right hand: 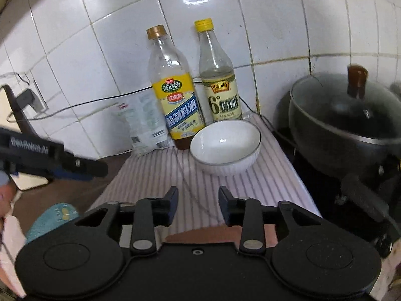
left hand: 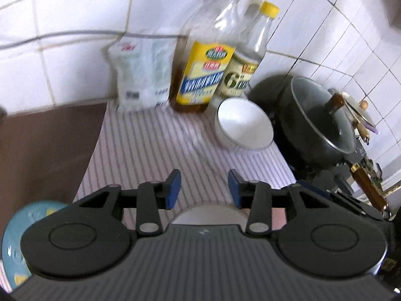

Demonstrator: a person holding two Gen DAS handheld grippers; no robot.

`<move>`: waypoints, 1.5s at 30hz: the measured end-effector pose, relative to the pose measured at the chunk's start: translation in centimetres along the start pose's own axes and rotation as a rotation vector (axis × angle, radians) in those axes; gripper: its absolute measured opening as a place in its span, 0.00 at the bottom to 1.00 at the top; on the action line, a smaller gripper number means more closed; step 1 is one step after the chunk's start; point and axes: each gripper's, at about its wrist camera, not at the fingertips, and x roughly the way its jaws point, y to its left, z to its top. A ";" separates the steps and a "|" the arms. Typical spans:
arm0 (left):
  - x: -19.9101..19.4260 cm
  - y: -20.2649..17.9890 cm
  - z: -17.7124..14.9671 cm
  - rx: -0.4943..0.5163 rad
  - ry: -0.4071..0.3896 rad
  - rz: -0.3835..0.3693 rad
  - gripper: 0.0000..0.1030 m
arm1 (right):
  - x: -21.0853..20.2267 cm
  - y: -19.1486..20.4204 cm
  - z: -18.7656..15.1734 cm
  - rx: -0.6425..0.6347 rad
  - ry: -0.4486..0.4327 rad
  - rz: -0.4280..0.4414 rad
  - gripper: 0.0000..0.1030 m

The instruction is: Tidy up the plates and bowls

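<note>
Blue plate (right hand: 54, 217) near left on the counter (right hand: 155, 173), partly hidden. Left tool (left hand: 204, 185) spread, empty; right tool (right hand: 198, 202) likewise, nothing held. White bowl (right hand: 225, 145) far right on the striped cloth, touching or just beside the yellow-label bottle (right hand: 175, 100) and near the lidded pot (right hand: 351, 125). Risk: grabbing the bowl rim could bump the bottles over.

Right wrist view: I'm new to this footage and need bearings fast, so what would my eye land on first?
First the two tall bottles against the tiled wall: the cooking wine bottle with its yellow label, and the vinegar bottle right of it. Just in front stands the white bowl, upright and empty on the striped cloth. At far right looms the dark pot under a glass lid, while the right gripper fills the bottom edge, jaws apart.
</note>
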 end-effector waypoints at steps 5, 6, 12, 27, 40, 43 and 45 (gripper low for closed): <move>2.8 -0.9 1.5 0.005 -0.006 -0.029 0.41 | 3.0 -0.3 0.9 -0.076 -0.007 -0.071 0.44; 3.2 -0.9 1.8 -0.013 -0.002 -0.024 0.41 | 3.7 -0.3 1.0 -0.096 -0.002 -0.086 0.44; 5.5 -1.1 3.1 -0.021 0.012 -0.042 0.43 | 6.9 -0.8 1.5 -0.198 0.015 -0.143 0.61; 15.2 -0.5 5.9 0.020 0.131 -0.019 0.47 | 12.3 -1.5 1.2 -0.271 0.045 -0.150 0.90; 17.0 -1.0 4.8 0.013 0.164 -0.002 0.09 | 14.3 -1.0 0.8 -0.311 0.010 -0.110 0.93; 16.2 -1.8 4.4 0.040 0.168 0.013 0.09 | 14.4 -0.8 0.9 -0.312 0.031 -0.119 0.93; 15.6 -2.0 4.5 0.044 0.173 0.011 0.10 | 13.9 -1.1 1.2 -0.277 0.044 -0.097 0.93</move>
